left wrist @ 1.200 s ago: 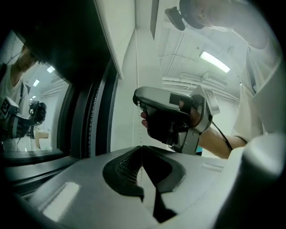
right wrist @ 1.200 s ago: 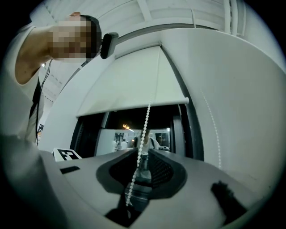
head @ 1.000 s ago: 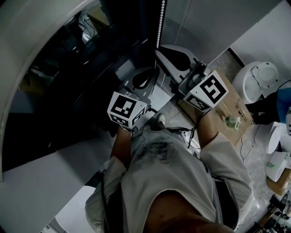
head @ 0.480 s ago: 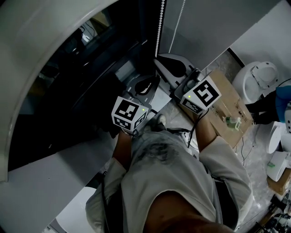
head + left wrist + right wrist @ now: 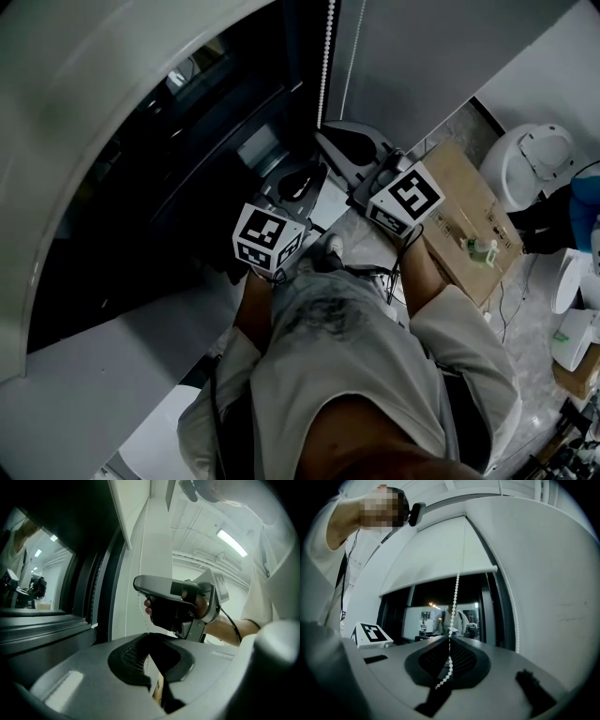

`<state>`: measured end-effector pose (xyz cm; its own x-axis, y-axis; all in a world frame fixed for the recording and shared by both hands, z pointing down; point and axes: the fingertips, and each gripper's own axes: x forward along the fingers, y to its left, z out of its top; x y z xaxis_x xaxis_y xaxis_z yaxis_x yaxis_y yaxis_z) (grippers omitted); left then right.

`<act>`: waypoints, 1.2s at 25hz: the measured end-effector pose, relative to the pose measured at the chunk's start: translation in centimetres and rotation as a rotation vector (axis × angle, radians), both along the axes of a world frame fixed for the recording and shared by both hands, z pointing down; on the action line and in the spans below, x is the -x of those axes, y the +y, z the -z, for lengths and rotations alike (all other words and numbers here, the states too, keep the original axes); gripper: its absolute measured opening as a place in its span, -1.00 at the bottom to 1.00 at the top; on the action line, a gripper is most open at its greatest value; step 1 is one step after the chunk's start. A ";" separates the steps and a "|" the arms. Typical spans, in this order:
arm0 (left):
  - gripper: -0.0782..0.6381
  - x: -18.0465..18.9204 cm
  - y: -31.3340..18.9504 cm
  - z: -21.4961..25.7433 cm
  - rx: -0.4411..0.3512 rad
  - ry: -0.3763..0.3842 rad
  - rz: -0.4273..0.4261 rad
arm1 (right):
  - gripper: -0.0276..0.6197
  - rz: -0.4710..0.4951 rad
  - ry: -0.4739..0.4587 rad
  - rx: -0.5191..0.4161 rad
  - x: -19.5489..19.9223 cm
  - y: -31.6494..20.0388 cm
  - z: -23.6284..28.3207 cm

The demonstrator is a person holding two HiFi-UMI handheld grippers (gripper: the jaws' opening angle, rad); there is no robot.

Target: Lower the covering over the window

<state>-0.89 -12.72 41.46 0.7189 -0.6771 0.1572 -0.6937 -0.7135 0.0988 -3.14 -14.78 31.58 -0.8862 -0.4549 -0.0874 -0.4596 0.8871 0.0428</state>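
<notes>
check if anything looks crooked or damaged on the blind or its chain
Nothing stands out. The roller blind hangs partway down the window with a straight, unbroken bottom edge. The bead chain runs unkinked into the right gripper, whose jaws are shut on it, with the slack trailing past them.

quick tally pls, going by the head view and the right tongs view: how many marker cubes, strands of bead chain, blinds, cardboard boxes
marker cubes: 2
strands of bead chain: 2
blind: 1
cardboard box: 1
total: 6
</notes>
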 end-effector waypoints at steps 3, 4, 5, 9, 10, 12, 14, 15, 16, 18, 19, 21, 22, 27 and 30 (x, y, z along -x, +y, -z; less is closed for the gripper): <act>-0.75 0.3 -0.2 -0.6 0.013 0.003 0.011 | -0.86 -0.005 0.004 -0.001 0.0 -0.2 -0.3; -0.75 0.4 -0.3 -0.7 0.016 0.004 0.016 | -0.86 -0.007 0.016 -0.001 0.1 -0.3 -0.5; -0.75 0.5 -0.3 -0.8 0.018 0.004 0.021 | -0.86 -0.009 0.030 0.002 0.1 -0.3 -0.9; -0.75 0.8 -0.4 -1.0 0.019 0.005 0.034 | -0.86 -0.013 0.039 0.031 0.1 -0.2 -2.3; -0.74 0.9 -0.4 -1.0 0.017 0.008 0.038 | -0.86 -0.015 0.035 0.033 0.1 -0.2 -2.4; -0.73 1.1 -0.5 -0.8 0.013 0.017 0.045 | -0.86 -0.018 0.032 0.030 0.1 -0.2 -2.4; -0.69 1.3 -0.5 -0.5 0.006 0.022 0.051 | -0.86 -0.019 0.032 0.027 0.0 -0.3 -2.4; -0.66 1.4 -0.4 -0.2 -0.001 0.024 0.053 | -0.86 -0.020 0.032 0.026 -0.1 -0.3 -2.4; -0.62 1.5 -0.4 0.2 -0.008 0.027 0.055 | -0.86 -0.021 0.032 0.025 -0.1 -0.3 -2.3; -0.58 1.8 -0.4 1.2 -0.028 0.037 0.059 | -0.86 -0.022 0.035 0.022 -0.1 -0.3 -2.3; -0.58 2.0 -0.4 1.9 -0.041 0.043 0.061 | -0.86 -0.022 0.037 0.022 -0.1 -0.3 -2.3; -0.58 2.4 -0.5 3.6 -0.073 0.061 0.066 | -0.86 -0.021 0.040 0.022 -0.1 -0.2 -2.3; -0.58 2.5 -0.7 4.5 -0.089 0.067 0.069 | -0.86 -0.021 0.039 0.023 -0.1 -0.2 -2.3; -0.56 2.7 -1.9 9.0 -0.162 0.044 0.072 | -0.86 -0.029 0.030 0.028 -0.4 -0.2 -2.4; -0.55 2.6 -2.1 11.9 -0.218 0.082 0.061 | -0.86 -0.031 0.036 0.022 -0.3 -0.2 -2.5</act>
